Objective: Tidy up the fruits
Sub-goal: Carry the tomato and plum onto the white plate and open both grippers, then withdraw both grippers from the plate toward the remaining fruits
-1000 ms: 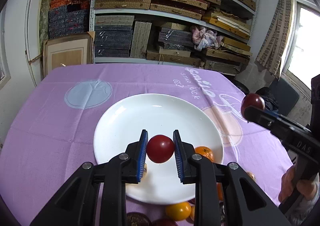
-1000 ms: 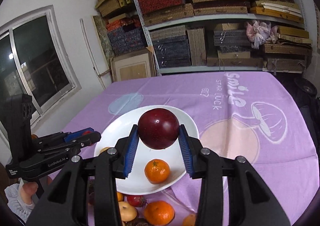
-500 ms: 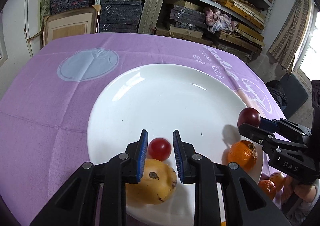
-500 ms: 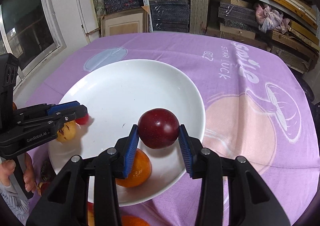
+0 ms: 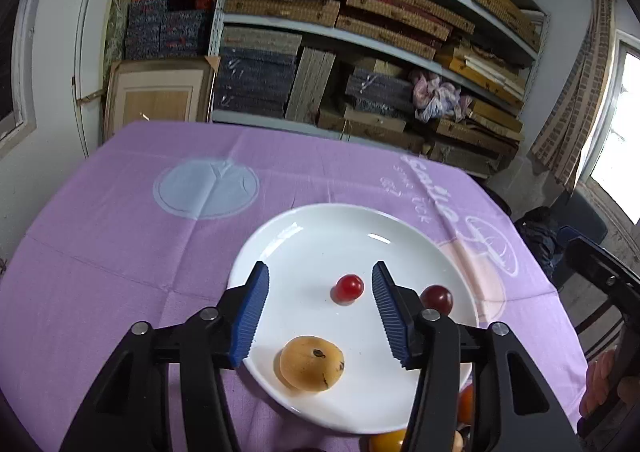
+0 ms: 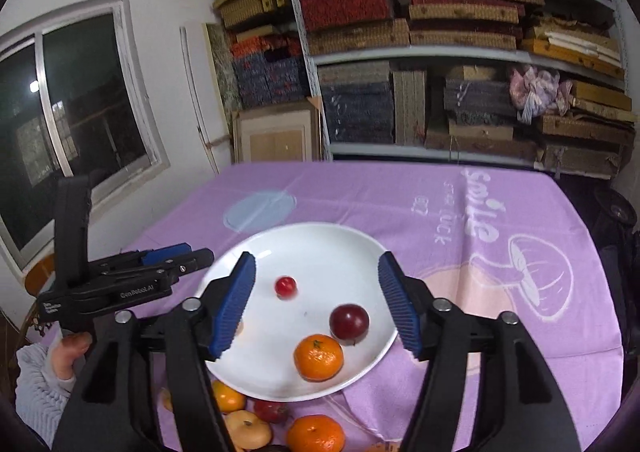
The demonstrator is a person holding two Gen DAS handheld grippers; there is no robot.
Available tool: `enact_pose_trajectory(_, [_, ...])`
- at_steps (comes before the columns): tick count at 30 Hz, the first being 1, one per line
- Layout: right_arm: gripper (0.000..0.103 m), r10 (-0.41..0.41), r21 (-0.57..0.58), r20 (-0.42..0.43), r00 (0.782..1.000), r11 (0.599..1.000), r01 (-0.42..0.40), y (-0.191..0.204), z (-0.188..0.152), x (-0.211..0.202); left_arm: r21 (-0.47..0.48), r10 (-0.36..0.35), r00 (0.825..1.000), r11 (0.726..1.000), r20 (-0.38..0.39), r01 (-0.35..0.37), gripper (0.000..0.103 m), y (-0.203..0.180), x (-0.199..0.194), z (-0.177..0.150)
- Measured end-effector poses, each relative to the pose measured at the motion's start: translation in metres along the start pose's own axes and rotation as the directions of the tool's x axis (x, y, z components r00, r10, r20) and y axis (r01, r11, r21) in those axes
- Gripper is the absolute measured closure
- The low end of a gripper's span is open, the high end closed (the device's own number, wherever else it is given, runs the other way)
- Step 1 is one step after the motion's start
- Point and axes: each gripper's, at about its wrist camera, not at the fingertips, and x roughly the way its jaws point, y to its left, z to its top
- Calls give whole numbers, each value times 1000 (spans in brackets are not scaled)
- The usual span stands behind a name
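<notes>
Both claws gape wide, gripping nothing: left claw (image 5: 318,308) hangs above the plate (image 5: 320,236) just behind the tomato (image 5: 349,287); right claw (image 6: 316,304) frames the plum (image 6: 349,321) and orange (image 6: 318,357).

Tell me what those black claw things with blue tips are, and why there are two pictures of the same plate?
They are grabbing tools, one in each of a person's hands. Each carries a camera looking out along its two fingers, so you get one picture per tool. In the left tool's picture, the left gripper is open and holds nothing. In the right tool's picture, the right gripper is open and empty too. Below them a round white plate sits on a purple tablecloth. On the plate lie a small red cherry tomato, a dark red plum, an orange tangerine and a speckled yellow fruit. More fruit waits on the cloth.
</notes>
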Motion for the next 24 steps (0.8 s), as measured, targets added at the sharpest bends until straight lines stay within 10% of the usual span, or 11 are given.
enact_pose_trajectory(4, [11,42,-10,125,991,999,-41,15,-5,-69,47,0,1000,999,19,-1,33,-14,-41,-18])
enact_pose_trajectory(16, [4,34,32,15,999,999,-35,-2,-139,-110,136,63,985,990,-161,-41,31,-7,-57,-155])
enact_pose_trajectory(24, [4,52,119,-42,998,992,-46,-13,-148,-95,182,81,985,982,-153,-53,31,-20,-53,-157])
